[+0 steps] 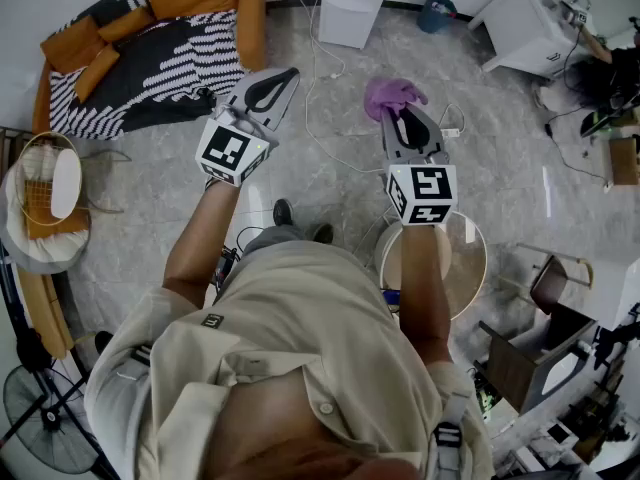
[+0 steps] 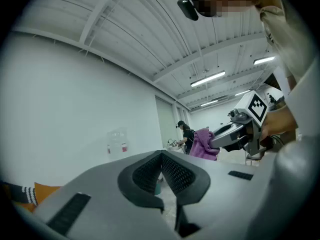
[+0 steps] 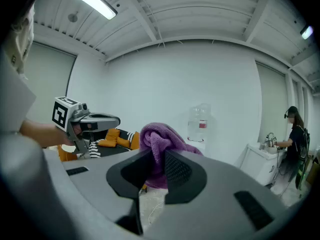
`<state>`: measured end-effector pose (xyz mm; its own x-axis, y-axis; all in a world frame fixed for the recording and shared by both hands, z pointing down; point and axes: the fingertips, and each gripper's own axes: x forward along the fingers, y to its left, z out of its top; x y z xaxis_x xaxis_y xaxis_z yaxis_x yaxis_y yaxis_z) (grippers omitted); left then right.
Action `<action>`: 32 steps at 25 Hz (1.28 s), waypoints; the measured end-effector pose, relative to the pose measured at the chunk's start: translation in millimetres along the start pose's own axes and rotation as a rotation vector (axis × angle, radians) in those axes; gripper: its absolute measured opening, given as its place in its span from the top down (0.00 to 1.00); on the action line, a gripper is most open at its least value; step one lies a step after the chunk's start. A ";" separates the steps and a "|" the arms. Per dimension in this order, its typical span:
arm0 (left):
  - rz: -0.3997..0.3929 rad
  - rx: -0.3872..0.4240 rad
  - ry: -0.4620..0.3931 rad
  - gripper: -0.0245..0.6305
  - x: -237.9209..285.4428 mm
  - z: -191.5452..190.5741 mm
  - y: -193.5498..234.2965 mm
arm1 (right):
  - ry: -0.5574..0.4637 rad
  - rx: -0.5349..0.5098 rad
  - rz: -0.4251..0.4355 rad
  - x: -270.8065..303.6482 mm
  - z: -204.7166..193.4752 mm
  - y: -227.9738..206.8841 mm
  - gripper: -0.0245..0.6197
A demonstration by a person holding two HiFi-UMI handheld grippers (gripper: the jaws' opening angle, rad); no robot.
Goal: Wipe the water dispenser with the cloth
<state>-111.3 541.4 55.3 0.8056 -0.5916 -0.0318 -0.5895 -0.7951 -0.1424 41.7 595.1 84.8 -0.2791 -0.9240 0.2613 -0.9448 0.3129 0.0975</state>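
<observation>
From the head view, the person stands on a grey marbled floor (image 1: 480, 158) with both arms held forward. The left tongs (image 1: 283, 78) are closed and carry nothing. The right tongs (image 1: 397, 116) grip a crumpled purple towelling cloth (image 1: 392, 94) at their tips. The white water dispenser (image 1: 350, 3) stands against the far wall, well apart from the cloth (floor lies between them). An orange sofa with a black-and-white striped throw (image 1: 160, 38) sits at the upper left, and a white cabinet (image 1: 525, 23) at the upper right.

In the left gripper view, the left tongs (image 2: 161, 159) have their dark ribbed pads pressed together at the tips, with nothing between them. Beyond them the right tongs (image 2: 222, 135) hold the purple cloth (image 2: 202, 144) in the air. The water dispenser (image 2: 117, 141) shows faintly against the white wall.

In the right gripper view, the right tongs (image 3: 159, 164) are clamped on the purple cloth (image 3: 159, 136), which bunches up above the pads and hangs below them. The water dispenser (image 3: 199, 126), topped by a clear bottle with a red label, stands at the wall behind and just right of the cloth. The left tongs (image 3: 102, 120) show at the left, in front of the sofa (image 3: 120, 136).
</observation>
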 end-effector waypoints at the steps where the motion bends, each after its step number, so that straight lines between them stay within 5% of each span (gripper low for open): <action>1: 0.000 0.005 0.000 0.94 -0.6 -2.3 3.1 | 0.001 0.001 0.000 2.3 0.5 1.1 0.85; 23: -0.065 -0.024 -0.053 0.94 -3.0 -14.9 76.4 | -0.014 0.084 -0.036 64.9 21.5 33.1 0.83; 32: -0.044 -0.039 -0.051 0.94 23.9 -25.5 98.6 | 0.008 0.080 -0.032 98.8 20.3 6.9 0.83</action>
<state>-151.7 445.5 65.7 0.8322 -0.5492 -0.0764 -0.5545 -0.8255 -0.1057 4.2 501.5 91.9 -0.2476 -0.9312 0.2675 -0.9640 0.2645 0.0285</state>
